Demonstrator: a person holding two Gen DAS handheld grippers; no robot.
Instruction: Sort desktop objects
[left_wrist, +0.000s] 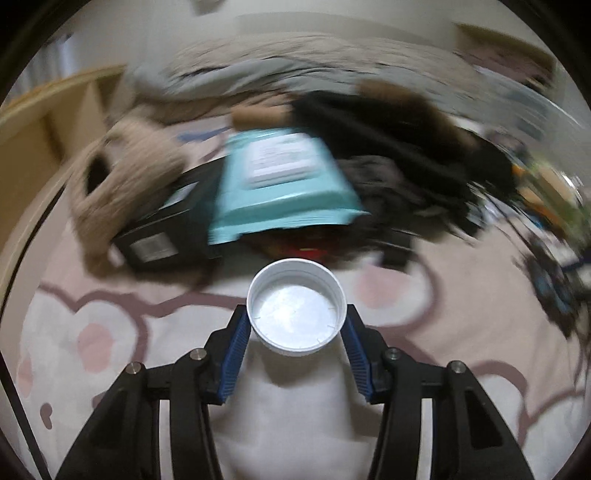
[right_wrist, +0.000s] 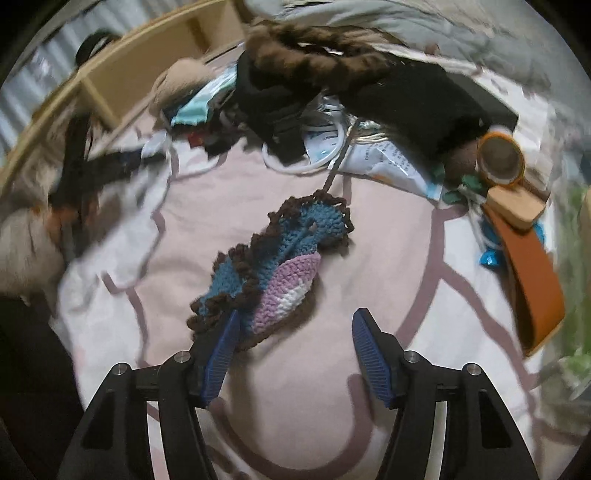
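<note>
My left gripper (left_wrist: 296, 326) is shut on a white plastic lid (left_wrist: 296, 306), held open side up above the pink patterned cloth (left_wrist: 461, 332). In the right wrist view my right gripper (right_wrist: 293, 325) is open and empty; a crocheted piece (right_wrist: 273, 266) in blue, purple, white and brown lies on the cloth, its near end by my left fingertip (right_wrist: 231, 325). The left wrist view is motion-blurred.
A teal wet-wipe pack (left_wrist: 280, 181) rests on a black box (left_wrist: 166, 236), beside a beige plush (left_wrist: 122, 184) and dark clothes (left_wrist: 406, 155). In the right view: a tape roll (right_wrist: 500, 158), an orange strap (right_wrist: 532, 273), white cable (right_wrist: 306, 162), a wooden shelf (right_wrist: 122, 74).
</note>
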